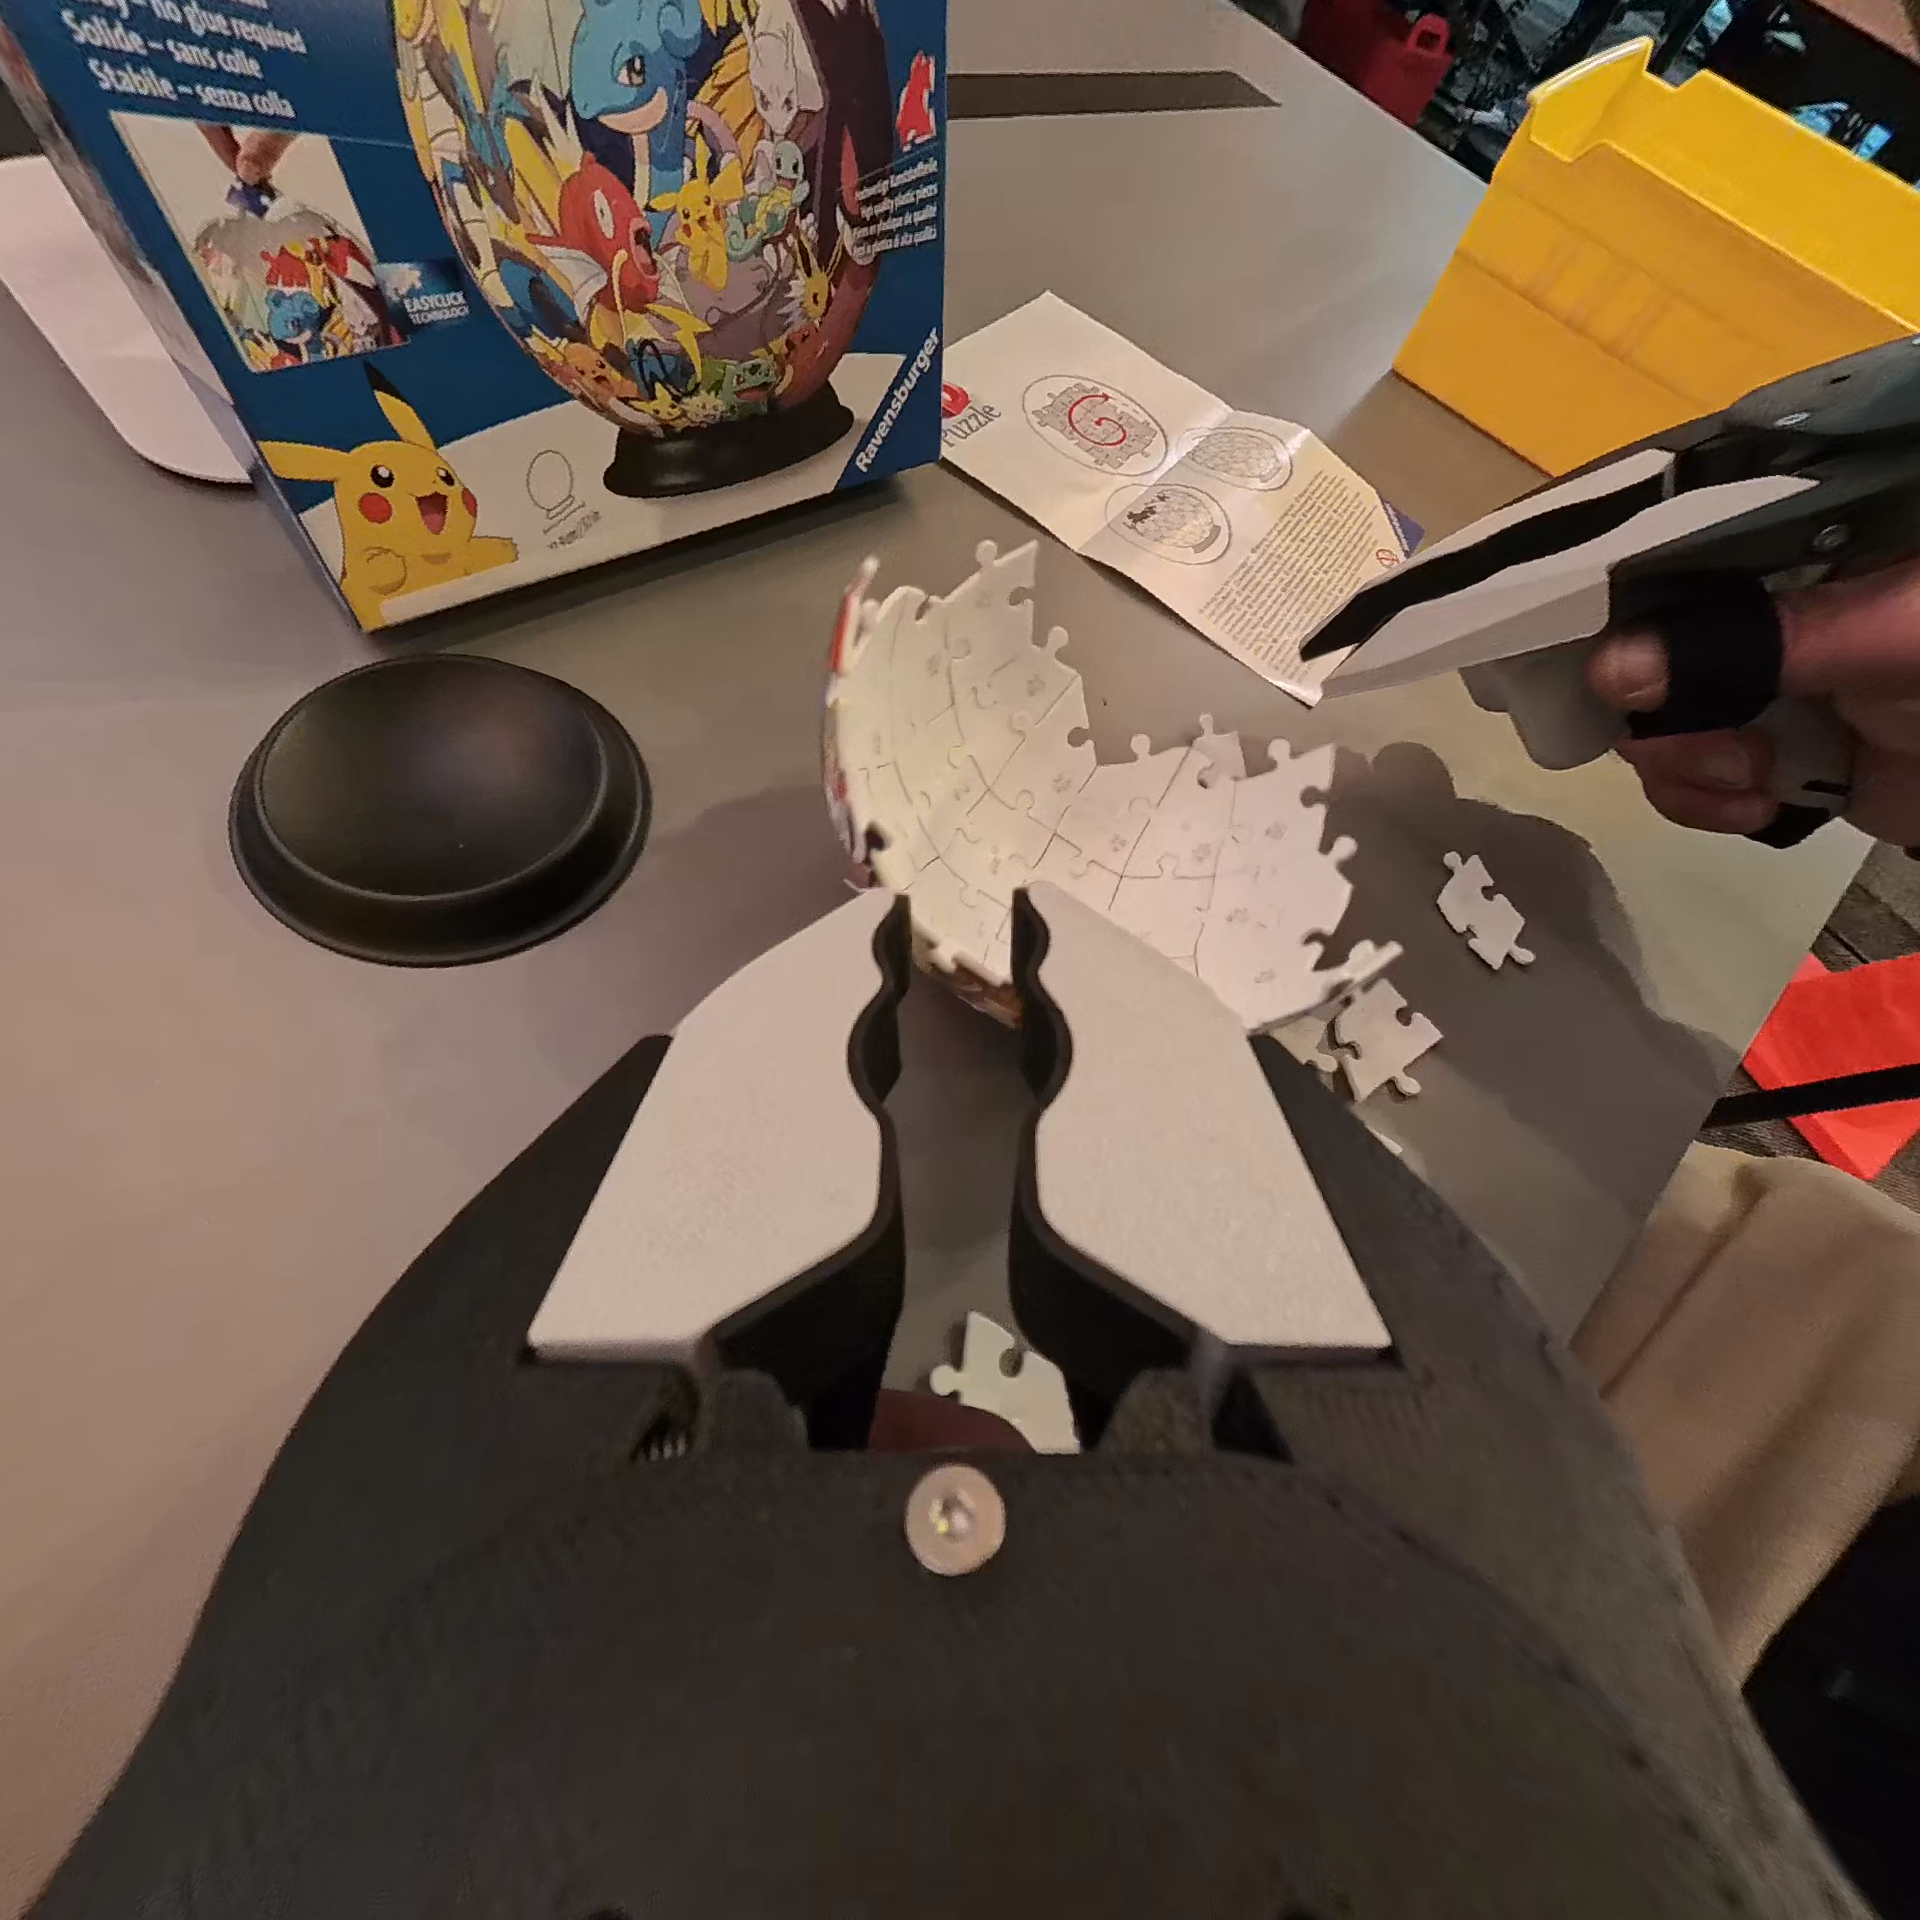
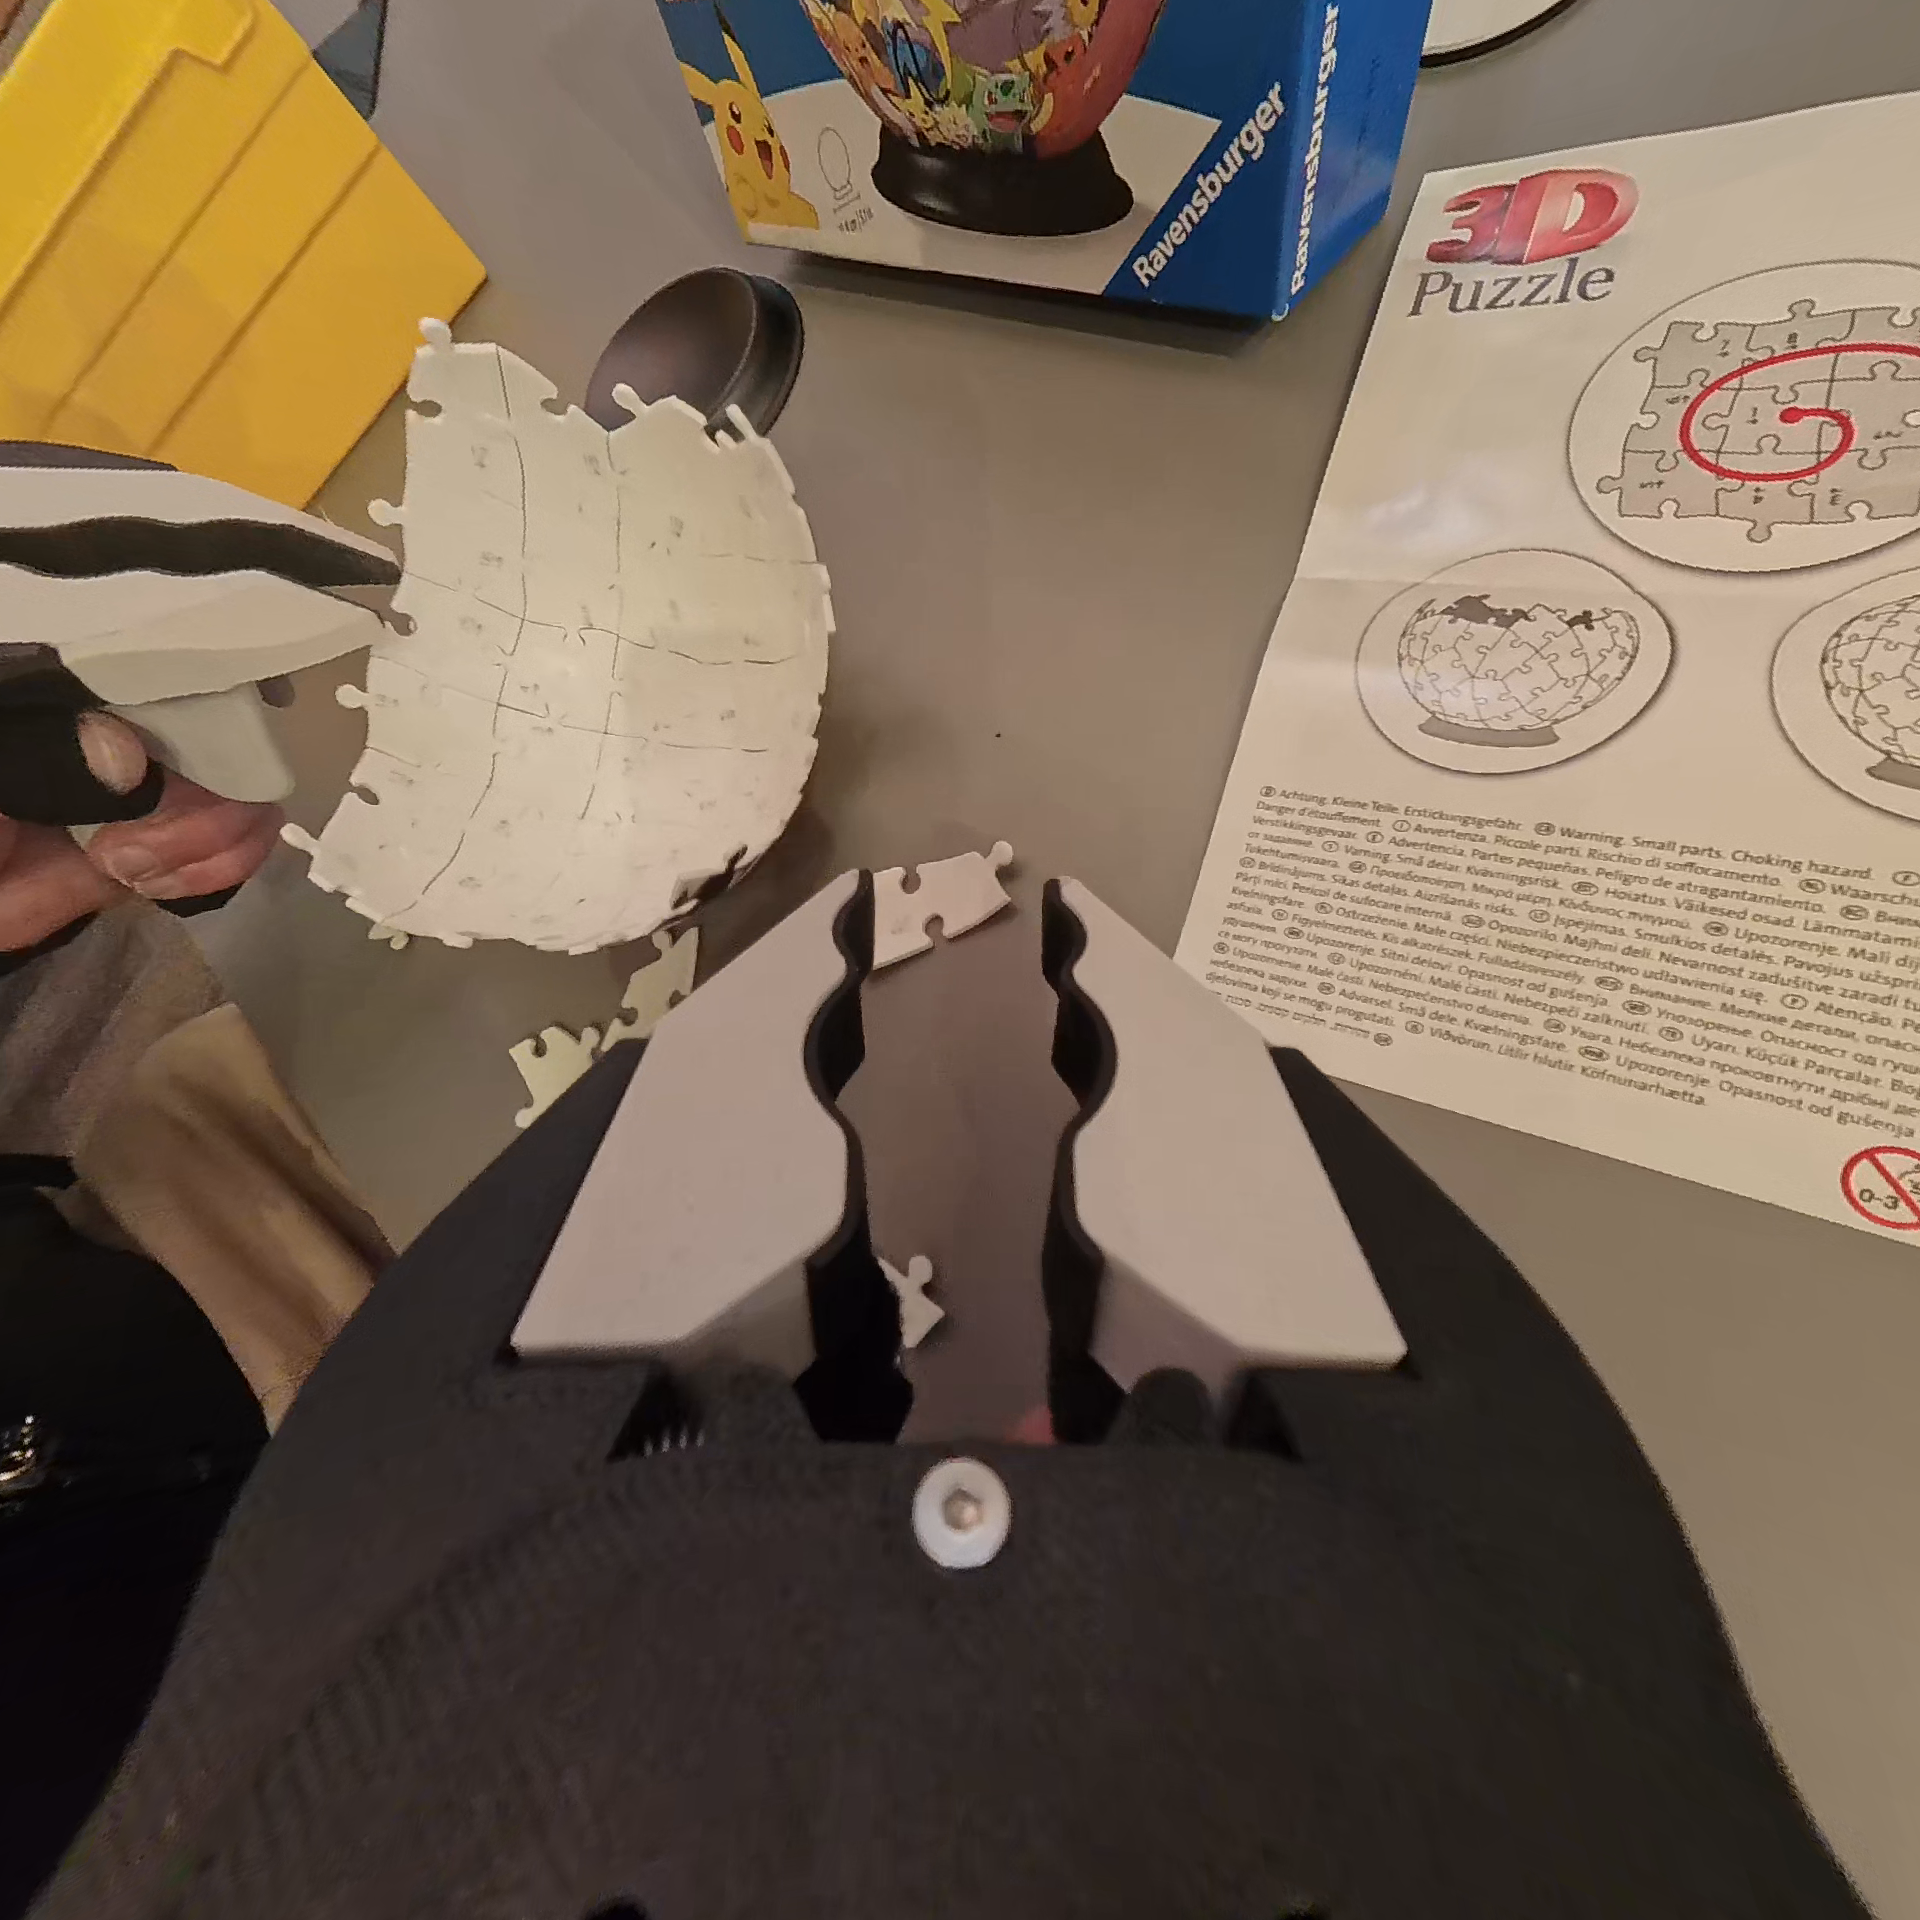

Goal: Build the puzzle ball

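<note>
Stand [image 1: 436, 805] left of half-built ball [image 1: 1049, 790]

Puzzle ball [image 1: 1091, 821] is a partial shell, roughly half a sphere, white concave inside facing up and toward the cameras, jagged tabbed rim, printed colour only visible at the outer edge. It sits tilted on the grey table, with its near rim between the left gripper's [image 1: 961, 914] fingers. Loose pieces, white backs up: one [image 1: 1484, 909] apart to the right of the shell, one [image 1: 1377, 1034] at its lower right edge. Black stand [image 1: 436, 805] lies left of the shell, well apart.

Yellow bin [image 1: 1621, 270] on grey table [image 1: 156, 935]
</note>
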Action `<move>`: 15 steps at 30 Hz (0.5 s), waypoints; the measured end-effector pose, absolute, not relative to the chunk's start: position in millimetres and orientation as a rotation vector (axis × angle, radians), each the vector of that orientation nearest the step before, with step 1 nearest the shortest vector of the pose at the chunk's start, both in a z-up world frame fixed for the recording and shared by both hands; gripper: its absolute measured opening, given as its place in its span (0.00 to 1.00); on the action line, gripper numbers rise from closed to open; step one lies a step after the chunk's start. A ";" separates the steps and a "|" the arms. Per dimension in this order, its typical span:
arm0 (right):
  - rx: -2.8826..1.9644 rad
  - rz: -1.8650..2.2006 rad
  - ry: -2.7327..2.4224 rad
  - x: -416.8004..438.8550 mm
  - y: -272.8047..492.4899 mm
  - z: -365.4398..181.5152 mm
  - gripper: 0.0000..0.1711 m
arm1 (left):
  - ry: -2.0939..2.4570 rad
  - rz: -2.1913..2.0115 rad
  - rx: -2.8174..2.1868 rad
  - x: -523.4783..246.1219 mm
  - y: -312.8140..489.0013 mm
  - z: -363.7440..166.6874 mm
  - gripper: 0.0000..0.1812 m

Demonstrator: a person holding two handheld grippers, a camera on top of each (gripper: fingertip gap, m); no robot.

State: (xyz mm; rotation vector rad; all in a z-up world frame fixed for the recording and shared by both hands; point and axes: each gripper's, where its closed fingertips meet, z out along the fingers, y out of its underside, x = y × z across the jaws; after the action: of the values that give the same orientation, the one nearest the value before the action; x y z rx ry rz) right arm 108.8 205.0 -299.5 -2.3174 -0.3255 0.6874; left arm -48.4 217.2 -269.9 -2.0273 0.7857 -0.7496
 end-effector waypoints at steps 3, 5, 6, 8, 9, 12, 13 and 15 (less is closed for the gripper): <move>-2.320 0.674 -0.330 110.9 205.4 -300.9 0.17 | 0.802 -0.747 -2.017 -45.9 214.4 -269.4 0.10; -2.323 0.672 -0.328 112.3 205.7 -302.0 0.17 | 0.815 -0.735 -2.006 -44.8 213.4 -268.5 0.10; -2.323 0.670 -0.328 112.8 206.0 -302.5 0.17 | 0.820 -0.733 -2.001 -44.0 212.7 -268.2 0.10; -2.324 0.666 -0.327 113.9 206.5 -302.9 0.17 | 0.834 -0.737 -1.998 -42.2 210.2 -268.9 0.10; -2.325 0.664 -0.328 114.3 206.7 -303.3 0.17 | 0.846 -0.738 -2.001 -41.2 208.5 -270.5 0.10; -2.330 0.661 -0.328 115.2 207.4 -305.1 0.16 | 0.879 -0.728 -1.996 -39.5 205.1 -272.1 0.10; -2.330 0.661 -0.329 115.5 207.6 -305.2 0.16 | 0.888 -0.715 -1.984 -40.3 205.7 -270.5 0.10; -2.323 0.657 -0.335 116.1 207.7 -303.9 0.17 | 0.898 -0.701 -1.947 -42.5 208.3 -264.2 0.10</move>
State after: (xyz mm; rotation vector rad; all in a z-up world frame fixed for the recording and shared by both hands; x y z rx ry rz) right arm 116.1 207.7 -303.9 -2.3234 -0.3355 0.6569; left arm -42.5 208.3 -264.2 -1.9471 0.8985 -0.7011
